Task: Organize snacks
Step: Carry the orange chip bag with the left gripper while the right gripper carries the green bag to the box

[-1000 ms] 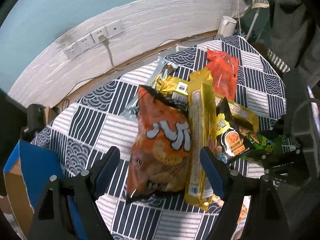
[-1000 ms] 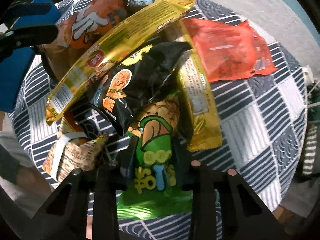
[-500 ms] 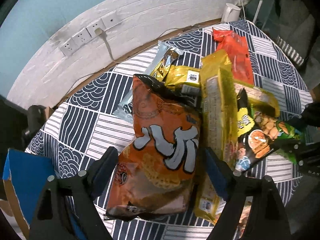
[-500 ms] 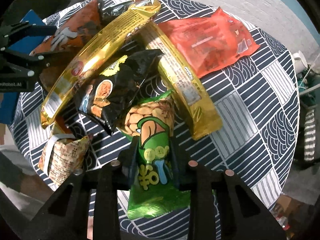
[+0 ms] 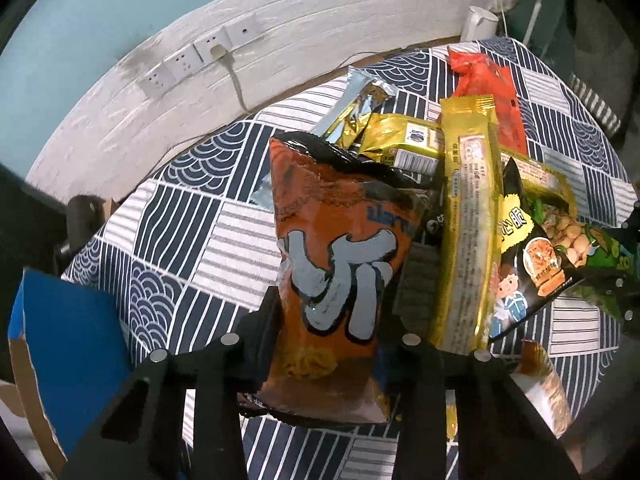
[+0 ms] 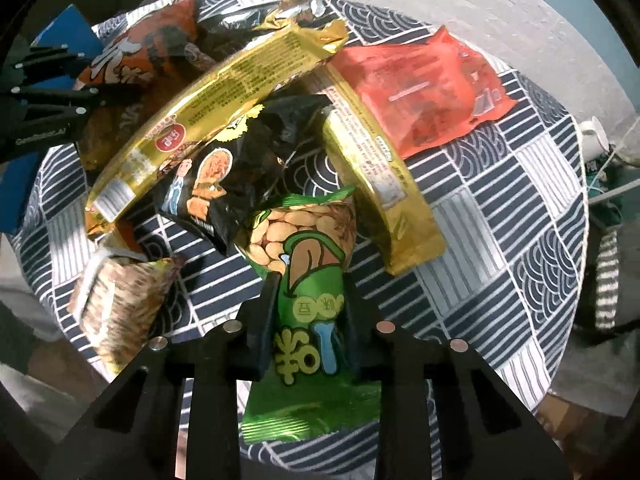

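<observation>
Squeezing in from both sides, the left gripper has just been closing, and the orange chip bag sits between its fingers now. A moment ago those fingers stood wide apart around the bag. Now they press on its lower half, so the bag looks caught. It still lies on the pile of snacks on the round table with the blue and white cloth.

The right gripper is pinched on the green peanut bag, the same as before. That bag points up toward the middle of the table, just beside the black snack bag and a long gold pack.

So each hand has one snack now. That likely means the picking part is done for these two, and the next part is lifting them off the pile. A blue box waits at the left edge of the table; it may be where snacks go, but that is only a guess. The orange bag is puffy and may slip.
</observation>
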A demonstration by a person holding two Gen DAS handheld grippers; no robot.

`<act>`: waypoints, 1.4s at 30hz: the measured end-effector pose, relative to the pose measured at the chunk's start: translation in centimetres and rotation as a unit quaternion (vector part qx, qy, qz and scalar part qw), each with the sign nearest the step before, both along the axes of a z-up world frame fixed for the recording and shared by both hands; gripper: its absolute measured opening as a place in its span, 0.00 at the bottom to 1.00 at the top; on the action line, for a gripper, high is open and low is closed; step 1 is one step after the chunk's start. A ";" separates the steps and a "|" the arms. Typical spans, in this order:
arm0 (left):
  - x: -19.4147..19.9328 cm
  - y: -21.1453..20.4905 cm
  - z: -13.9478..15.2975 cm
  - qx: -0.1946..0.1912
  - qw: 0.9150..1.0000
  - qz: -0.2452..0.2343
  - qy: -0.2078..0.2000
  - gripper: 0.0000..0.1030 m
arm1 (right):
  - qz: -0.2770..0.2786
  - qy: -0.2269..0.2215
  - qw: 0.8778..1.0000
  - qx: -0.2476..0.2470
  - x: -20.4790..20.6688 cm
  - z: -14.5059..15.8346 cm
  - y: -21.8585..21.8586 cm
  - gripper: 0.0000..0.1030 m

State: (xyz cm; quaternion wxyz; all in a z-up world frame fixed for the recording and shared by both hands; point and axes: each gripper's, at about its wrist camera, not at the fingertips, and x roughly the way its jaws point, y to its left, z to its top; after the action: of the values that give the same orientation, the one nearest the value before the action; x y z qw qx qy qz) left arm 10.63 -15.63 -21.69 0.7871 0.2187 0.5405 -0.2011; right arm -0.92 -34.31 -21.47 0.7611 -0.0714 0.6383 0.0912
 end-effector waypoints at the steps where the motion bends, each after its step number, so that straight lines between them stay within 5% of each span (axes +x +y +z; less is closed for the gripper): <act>1: -0.1 0.2 0.2 -0.003 1.000 0.003 0.000 0.38 | -0.004 -0.002 1.000 0.001 -0.2 0.4 -0.2 0.25; 42: -7.7 5.3 10.4 -0.029 0.996 0.027 -0.078 0.37 | -0.010 -0.158 0.987 0.026 -2.5 13.8 3.4 0.23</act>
State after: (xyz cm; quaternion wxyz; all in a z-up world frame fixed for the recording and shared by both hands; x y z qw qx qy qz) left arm 2.95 -10.36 -11.30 0.8380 0.1959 0.4772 -0.1776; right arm -3.44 -30.94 -7.63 0.8548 -0.0590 0.5080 0.0875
